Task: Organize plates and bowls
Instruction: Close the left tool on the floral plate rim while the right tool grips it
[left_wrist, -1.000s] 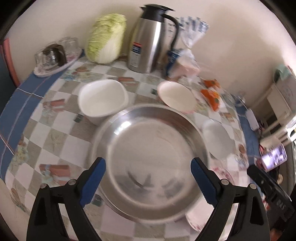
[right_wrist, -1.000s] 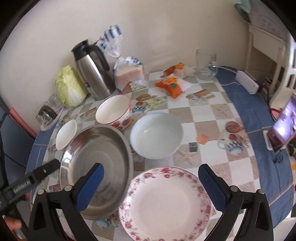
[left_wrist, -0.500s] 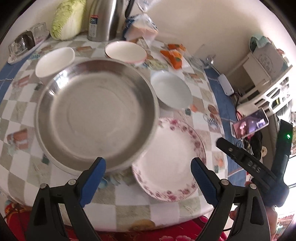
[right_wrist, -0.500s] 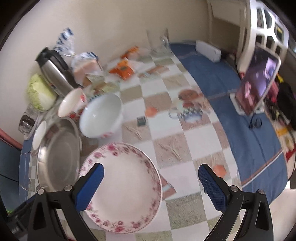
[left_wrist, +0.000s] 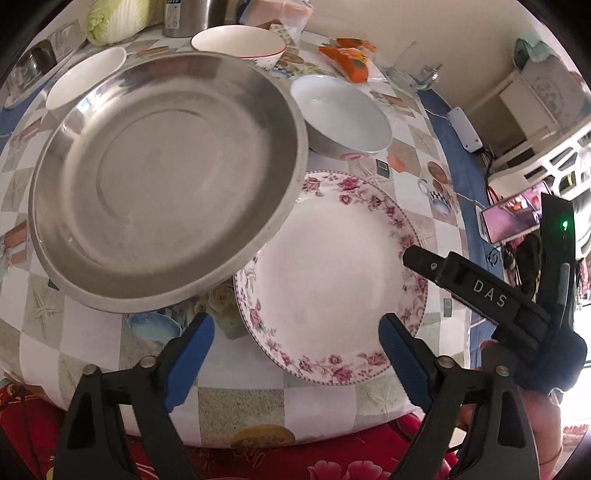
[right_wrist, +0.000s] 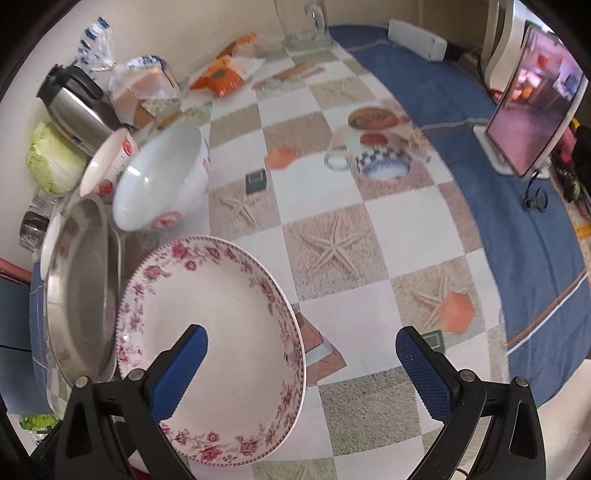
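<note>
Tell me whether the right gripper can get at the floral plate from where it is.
Probably yes. The right gripper is open, its left finger already over the floral plate, which lies at the near table edge. Only the steel pan overlaps the plate's far rim; the near rim looks free.

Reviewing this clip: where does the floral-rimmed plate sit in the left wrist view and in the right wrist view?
Left wrist: floral-rimmed plate lower centre-right, its upper left edge under the steel pan.
Right wrist: plate lower left, behind the left blue fingertip.
Shared landmark: the white bowl, just beyond the plate in both views.
</note>
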